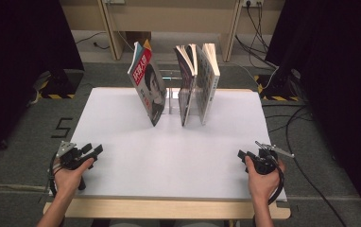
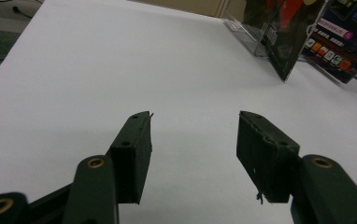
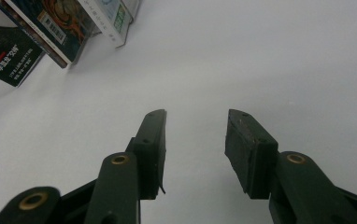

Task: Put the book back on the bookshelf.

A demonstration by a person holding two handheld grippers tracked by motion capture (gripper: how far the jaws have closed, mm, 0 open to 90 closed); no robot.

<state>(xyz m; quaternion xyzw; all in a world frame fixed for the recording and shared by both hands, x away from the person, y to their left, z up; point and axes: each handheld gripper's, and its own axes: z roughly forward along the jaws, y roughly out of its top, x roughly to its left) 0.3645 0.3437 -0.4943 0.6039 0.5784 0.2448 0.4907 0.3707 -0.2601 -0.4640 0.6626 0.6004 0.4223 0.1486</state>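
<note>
A taped "5" point(image 1: 63, 126) on the floor — magazine covers' print (Chinese) unreadable.

Three magazines point(image 1: 188, 80), one clear stand point(image 1: 173, 94), one table point(image 1: 122, 156).

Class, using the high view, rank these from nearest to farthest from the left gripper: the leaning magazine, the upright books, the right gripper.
1. Leaning magazine, far centre of the table, tilted left.
2. Upright books, just right of the magazine.
3. Right gripper, near right corner, opposite the left gripper.
</note>
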